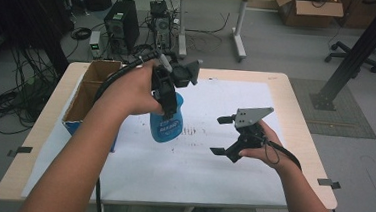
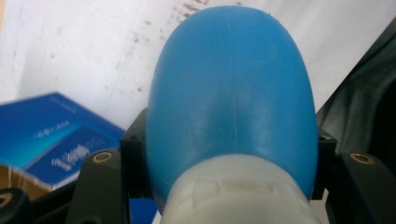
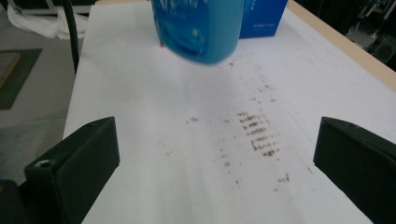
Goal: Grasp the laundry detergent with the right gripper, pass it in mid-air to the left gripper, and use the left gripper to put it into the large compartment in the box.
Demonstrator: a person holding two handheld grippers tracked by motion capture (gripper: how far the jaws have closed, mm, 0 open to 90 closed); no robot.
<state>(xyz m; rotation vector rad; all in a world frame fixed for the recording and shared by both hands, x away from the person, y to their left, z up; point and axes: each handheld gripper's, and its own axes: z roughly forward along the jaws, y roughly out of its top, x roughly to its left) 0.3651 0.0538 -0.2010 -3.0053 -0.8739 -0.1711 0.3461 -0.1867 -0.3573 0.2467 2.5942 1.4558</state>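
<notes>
A smooth, faintly glossy blue plastic bottle (image 2: 231,93), matt black jaws, brown-stained white paper (image 3: 205,154) over the pale wood-look worktop (image 1: 297,93), an open cardboard box (image 1: 89,86)

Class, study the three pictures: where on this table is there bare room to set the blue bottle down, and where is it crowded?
Free: the white sheet between the blue bottle and the right gripper, faintly brown-stained, and the strip along the table's near edge. The far right corner beyond the right gripper also lies bare. Crowded: the left side, where the cardboard box stands beside the left gripper.
</notes>
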